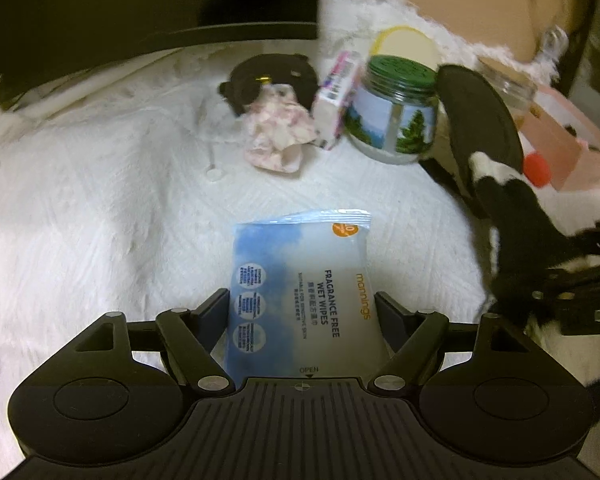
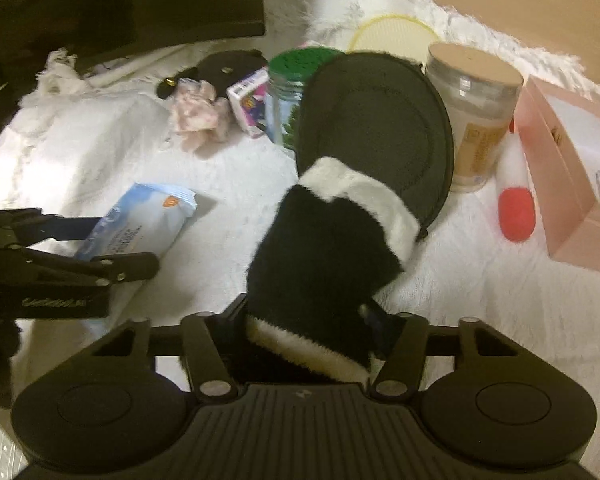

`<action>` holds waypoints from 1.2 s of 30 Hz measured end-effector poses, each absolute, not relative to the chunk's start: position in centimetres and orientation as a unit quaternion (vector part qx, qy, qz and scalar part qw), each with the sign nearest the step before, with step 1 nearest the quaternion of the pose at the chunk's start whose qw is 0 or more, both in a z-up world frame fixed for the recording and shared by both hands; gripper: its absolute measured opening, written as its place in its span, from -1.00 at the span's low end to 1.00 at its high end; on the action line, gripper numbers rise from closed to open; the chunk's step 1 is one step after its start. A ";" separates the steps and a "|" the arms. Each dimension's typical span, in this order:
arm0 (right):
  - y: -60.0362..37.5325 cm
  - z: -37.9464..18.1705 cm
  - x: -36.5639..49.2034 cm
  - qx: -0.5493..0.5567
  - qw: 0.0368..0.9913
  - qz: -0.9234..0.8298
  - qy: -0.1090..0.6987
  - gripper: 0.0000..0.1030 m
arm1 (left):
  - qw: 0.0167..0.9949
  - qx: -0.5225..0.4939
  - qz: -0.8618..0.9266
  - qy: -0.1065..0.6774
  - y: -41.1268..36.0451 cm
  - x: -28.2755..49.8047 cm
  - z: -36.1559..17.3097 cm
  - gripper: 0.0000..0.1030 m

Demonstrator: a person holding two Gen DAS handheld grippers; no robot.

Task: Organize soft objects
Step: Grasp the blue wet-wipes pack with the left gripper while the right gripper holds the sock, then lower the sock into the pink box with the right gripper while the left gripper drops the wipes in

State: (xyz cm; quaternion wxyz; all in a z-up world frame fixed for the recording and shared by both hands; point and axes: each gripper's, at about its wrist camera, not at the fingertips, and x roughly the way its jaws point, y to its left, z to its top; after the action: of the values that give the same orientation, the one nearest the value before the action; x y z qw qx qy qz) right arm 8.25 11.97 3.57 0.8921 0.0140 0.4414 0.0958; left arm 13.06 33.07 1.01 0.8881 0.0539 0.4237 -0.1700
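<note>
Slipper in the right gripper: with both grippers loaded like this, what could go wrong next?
The slipper is pinched only at its furry end by the right gripper, and its sole sticks up near the green-lidded jar and the clear jar; a swing may topple them. The wet wipes pack in the left gripper looks slick and might slide.
</note>
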 end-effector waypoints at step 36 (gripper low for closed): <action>-18.8 9.7 16.8 0.030 0.935 -0.060 0.348 0.17 | 0.869 -0.123 -0.287 0.383 -0.5 24.8 8.6 0.44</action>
State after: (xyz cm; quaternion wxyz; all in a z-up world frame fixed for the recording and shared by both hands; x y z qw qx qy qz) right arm 16.84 -18.80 9.66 0.9349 0.0303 0.3484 -0.0602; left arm 24.76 -0.47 8.64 0.8693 -0.1228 0.3830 -0.2873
